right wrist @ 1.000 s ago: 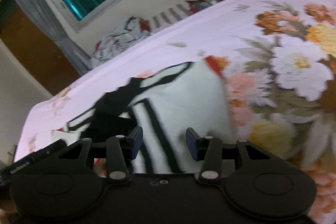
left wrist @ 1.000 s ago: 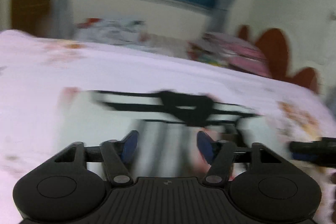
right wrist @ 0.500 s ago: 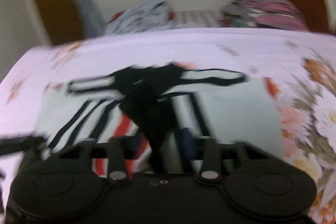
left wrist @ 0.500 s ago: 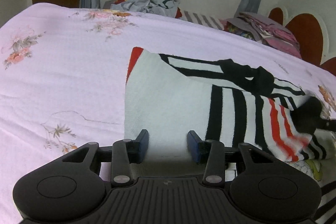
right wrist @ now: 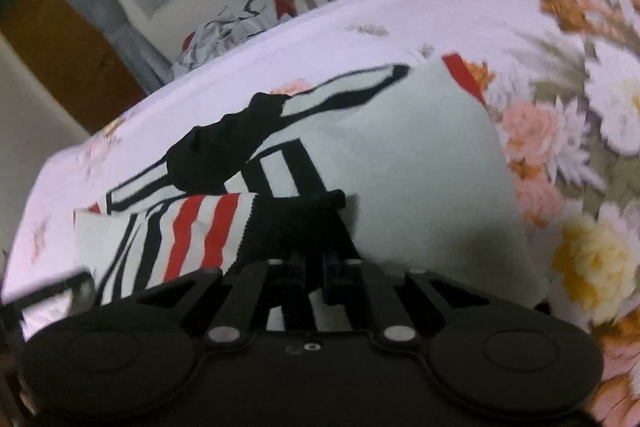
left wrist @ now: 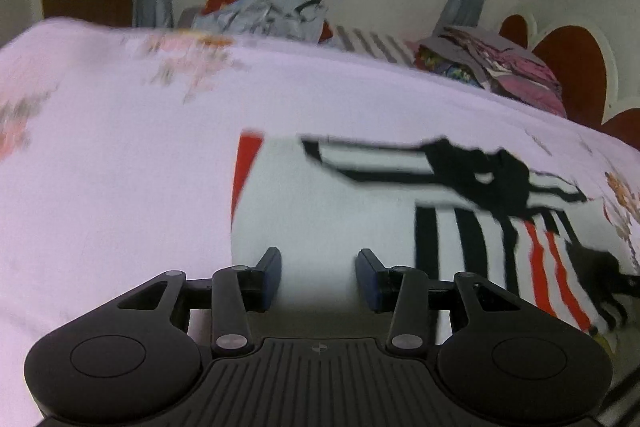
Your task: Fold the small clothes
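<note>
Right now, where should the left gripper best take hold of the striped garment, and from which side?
Probably the garment's plain white near edge, just ahead of the left gripper. Come from the near side, pointing down: the cloth lies flat on the bedsheet, already between its parted pads.

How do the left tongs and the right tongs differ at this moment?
The left tongs stand apart over the white part of the striped garment, gripping nothing. The right tongs are closed on the garment's black edge. Both are black and point down at the flowered bedsheet.
</note>
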